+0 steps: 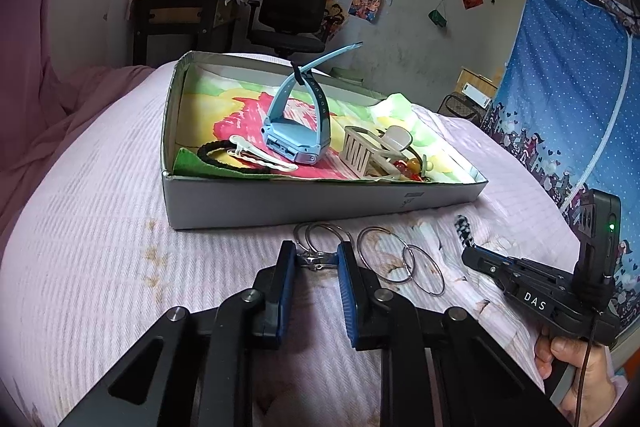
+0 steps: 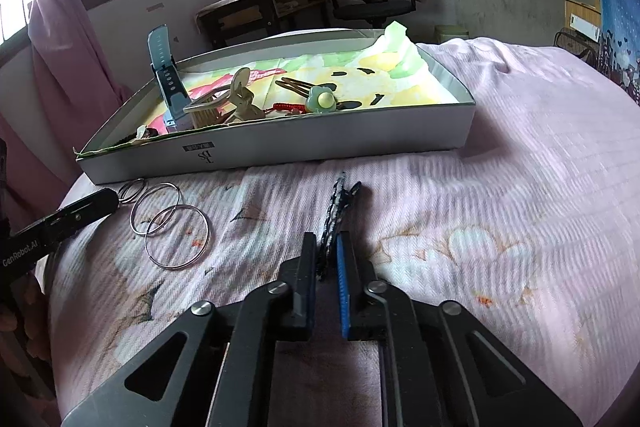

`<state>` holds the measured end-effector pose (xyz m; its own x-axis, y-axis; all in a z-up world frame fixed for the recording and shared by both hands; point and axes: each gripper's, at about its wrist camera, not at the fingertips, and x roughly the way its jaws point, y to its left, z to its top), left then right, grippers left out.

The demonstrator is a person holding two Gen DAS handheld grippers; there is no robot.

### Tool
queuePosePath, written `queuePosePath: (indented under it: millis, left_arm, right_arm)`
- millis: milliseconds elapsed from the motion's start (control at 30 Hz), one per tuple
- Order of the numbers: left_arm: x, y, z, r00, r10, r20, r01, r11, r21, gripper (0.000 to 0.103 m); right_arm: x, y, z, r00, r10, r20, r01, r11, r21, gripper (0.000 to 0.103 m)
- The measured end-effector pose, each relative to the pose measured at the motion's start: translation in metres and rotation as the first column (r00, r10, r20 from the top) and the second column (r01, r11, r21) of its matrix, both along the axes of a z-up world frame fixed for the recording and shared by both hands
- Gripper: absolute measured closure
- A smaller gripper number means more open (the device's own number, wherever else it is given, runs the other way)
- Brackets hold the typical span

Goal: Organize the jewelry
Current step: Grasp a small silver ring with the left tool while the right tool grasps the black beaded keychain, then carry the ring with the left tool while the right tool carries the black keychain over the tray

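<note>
Your left gripper [image 1: 316, 259] sits low over the bed [image 1: 100, 247], just in front of the box's near wall. Its jaws stand apart, unclenched, with the linked end of the rings [image 1: 320, 239] lying between the pads [image 1: 346, 279]; whether a pad touches the metal cannot be told. In the right wrist view the same left gripper [image 2: 114, 201] reaches in from the left edge, its tip at the small rings [image 2: 132, 191], while the two larger hoops [image 2: 176, 231] lie flat on the bedspread [image 2: 500, 187] to their right.

The box [image 1: 280, 205] rests on the bed beyond both tools. In its near left corner lie a black hair tie [image 1: 212, 157] and a white clip [image 1: 260, 159] across it. The blue watch [image 1: 298, 135] stands near the middle on its case, strap looped upward. To its right sit a beige claw clip [image 1: 362, 153] and red beads [image 1: 404, 169] against the near wall. From the right wrist view a brown hairpin [image 2: 294, 85] and a green, egg-shaped ornament [image 2: 322, 101] lie further right on the coloured liner [image 2: 400, 83].

Your right gripper [image 2: 326, 255] is clenched on a speckled black-and-white band [image 2: 334, 211], which stretches forward from the jaws toward the box's near wall, its far end on the bed. In the left wrist view, the right gripper [image 1: 470, 253] shows the band [image 1: 464, 231] projecting from its tip.
</note>
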<state>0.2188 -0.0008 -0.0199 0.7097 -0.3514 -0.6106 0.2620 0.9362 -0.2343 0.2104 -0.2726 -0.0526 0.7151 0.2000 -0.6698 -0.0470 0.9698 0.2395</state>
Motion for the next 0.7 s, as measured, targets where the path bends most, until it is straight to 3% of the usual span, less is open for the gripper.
queuePosePath:
  millis: [533, 700]
  left_arm:
    - [-0.022, -0.002, 0.017, 0.993, -0.017, 0.114, 0.017, 1.000, 0.002, 0.083]
    - [-0.021, -0.011, 0.036, 0.986, -0.017, 0.164, 0.016, 1.000, 0.007, 0.083]
  right_arm:
    - [-0.018, 0.003, 0.016, 0.991, 0.023, 0.133, -0.026, 1.000, 0.017, 0.099]
    - [-0.023, 0.007, 0.029, 0.982, 0.031, 0.187, -0.032, 0.999, 0.005, 0.100]
